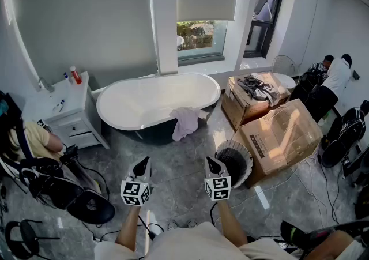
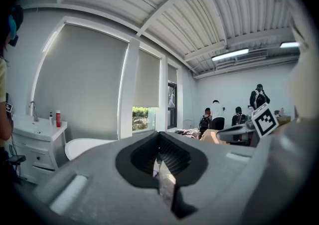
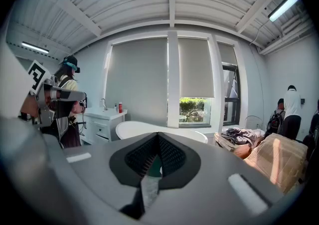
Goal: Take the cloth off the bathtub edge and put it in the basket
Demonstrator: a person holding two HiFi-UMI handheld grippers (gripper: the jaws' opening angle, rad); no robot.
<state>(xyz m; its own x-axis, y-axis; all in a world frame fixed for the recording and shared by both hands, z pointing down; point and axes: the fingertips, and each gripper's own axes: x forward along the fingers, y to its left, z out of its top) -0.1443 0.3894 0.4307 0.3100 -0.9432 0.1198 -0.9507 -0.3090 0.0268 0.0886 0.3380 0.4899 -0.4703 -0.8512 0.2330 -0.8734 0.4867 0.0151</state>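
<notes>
A pale pink cloth (image 1: 185, 121) hangs over the near rim of the white bathtub (image 1: 124, 103) below the window. A dark round basket (image 1: 248, 164) with a ribbed pale rim stands on the grey floor to the tub's right, against a cardboard box. My left gripper (image 1: 140, 168) and right gripper (image 1: 214, 165) are held side by side over the floor, short of the tub, both shut and empty. The right one sits just left of the basket in the head view. In the gripper views the left gripper (image 2: 159, 161) and right gripper (image 3: 158, 156) point towards the bathtub (image 3: 144, 128).
A white vanity cabinet (image 1: 66, 112) stands left of the tub. Two cardboard boxes (image 1: 279, 135) lie to the right, the far one topped with dark clothes (image 1: 256, 87). People (image 1: 334, 80) stand at the far right. Bags, a chair and cables crowd the left and right floor edges.
</notes>
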